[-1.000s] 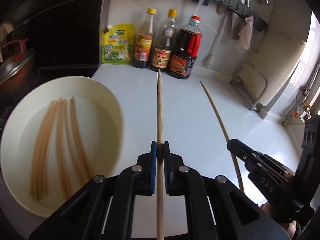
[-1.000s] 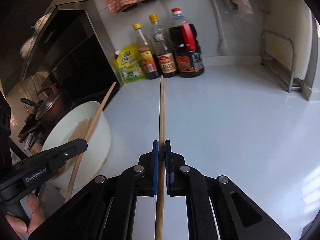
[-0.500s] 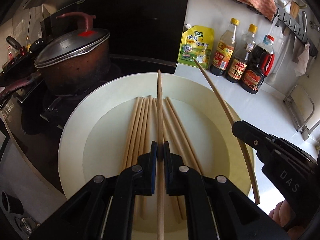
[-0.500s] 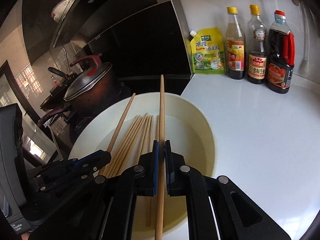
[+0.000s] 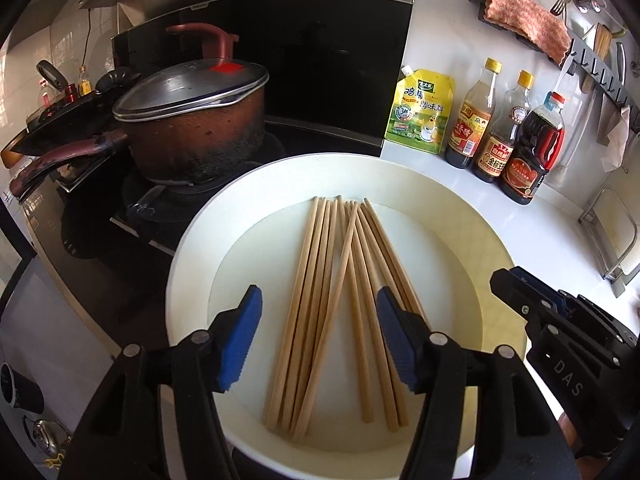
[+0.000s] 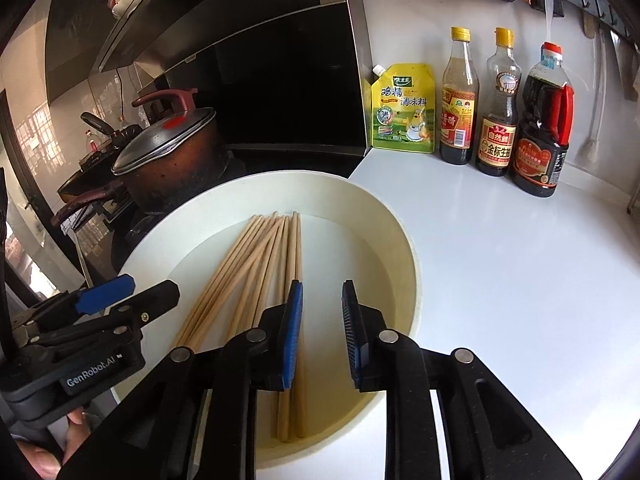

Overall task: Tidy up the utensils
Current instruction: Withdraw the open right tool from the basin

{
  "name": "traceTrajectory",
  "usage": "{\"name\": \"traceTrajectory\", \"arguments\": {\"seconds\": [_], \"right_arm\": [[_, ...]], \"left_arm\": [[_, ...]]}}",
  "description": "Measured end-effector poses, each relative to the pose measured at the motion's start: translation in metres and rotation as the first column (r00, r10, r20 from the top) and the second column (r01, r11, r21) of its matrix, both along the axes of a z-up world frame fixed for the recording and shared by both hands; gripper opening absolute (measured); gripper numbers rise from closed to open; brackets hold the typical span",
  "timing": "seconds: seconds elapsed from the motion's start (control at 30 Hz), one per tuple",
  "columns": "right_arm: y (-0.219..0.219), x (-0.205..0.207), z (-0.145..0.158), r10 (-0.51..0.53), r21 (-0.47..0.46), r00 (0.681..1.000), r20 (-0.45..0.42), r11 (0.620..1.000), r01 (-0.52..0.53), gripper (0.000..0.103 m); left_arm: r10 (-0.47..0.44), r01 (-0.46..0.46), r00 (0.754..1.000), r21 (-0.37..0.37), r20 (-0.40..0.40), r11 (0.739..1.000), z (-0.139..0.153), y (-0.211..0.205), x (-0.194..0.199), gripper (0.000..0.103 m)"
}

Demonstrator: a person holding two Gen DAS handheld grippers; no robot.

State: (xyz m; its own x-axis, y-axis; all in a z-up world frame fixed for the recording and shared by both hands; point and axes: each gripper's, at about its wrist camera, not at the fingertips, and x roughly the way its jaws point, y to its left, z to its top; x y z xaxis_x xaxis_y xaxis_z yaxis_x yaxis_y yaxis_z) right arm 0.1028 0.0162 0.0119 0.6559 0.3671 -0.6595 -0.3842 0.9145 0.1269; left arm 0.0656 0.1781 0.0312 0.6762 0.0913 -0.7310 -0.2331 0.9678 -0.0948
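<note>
Several wooden chopsticks (image 5: pixel 340 292) lie in a loose fan in the round white basin (image 5: pixel 192 240); one lies crossed over the others. They also show in the right wrist view (image 6: pixel 256 264), inside the basin (image 6: pixel 404 248). My left gripper (image 5: pixel 320 340) is open and empty above the chopsticks. My right gripper (image 6: pixel 320 332) is open and empty over the basin's right half; it shows at the right of the left wrist view (image 5: pixel 560 320). The left gripper shows at the left of the right wrist view (image 6: pixel 100 300).
A dark lidded pot (image 5: pixel 188 120) stands on the stove left of the basin. A yellow seasoning pouch (image 5: pixel 420 112) and three sauce bottles (image 5: pixel 504 132) stand at the back wall. A white counter (image 6: pixel 520 260) spreads right. A wire rack (image 5: pixel 612 236) stands far right.
Both grippers have opened and let go of their chopsticks, which now lie in the basin with the others. Both hold over the basin.
</note>
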Motion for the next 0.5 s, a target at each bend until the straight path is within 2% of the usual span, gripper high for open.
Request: {"name": "traceTrajectory", "arguments": {"seconds": [0.07, 0.23, 0.37, 0.5], "right_arm": [[-0.004, -0.011, 0.0, -0.009, -0.003, 1.0, 0.019, 1.0, 0.009, 0.025], [-0.015, -0.029, -0.001, -0.043, -0.011, 0.998, 0.04, 0.999, 0.043, 0.026], [-0.02, -0.042, 0.001, -0.06, 0.013, 0.997, 0.054, 0.998, 0.059, 0.031], [-0.021, -0.05, 0.0, -0.072, 0.028, 0.996, 0.059, 0.997, 0.07, 0.032]], "left_arm": [[0.003, -0.003, 1.0, 0.004, 0.005, 1.0, 0.001, -0.001, -0.008, 0.063], [0.005, -0.005, 1.0, -0.009, 0.012, 1.0, 0.002, -0.001, -0.02, 0.063], [0.004, -0.005, 1.0, 0.028, 0.024, 1.0, 0.003, -0.007, -0.028, 0.063], [0.01, -0.012, 0.999, 0.046, 0.038, 0.999, 0.006, -0.01, -0.034, 0.063]]}}
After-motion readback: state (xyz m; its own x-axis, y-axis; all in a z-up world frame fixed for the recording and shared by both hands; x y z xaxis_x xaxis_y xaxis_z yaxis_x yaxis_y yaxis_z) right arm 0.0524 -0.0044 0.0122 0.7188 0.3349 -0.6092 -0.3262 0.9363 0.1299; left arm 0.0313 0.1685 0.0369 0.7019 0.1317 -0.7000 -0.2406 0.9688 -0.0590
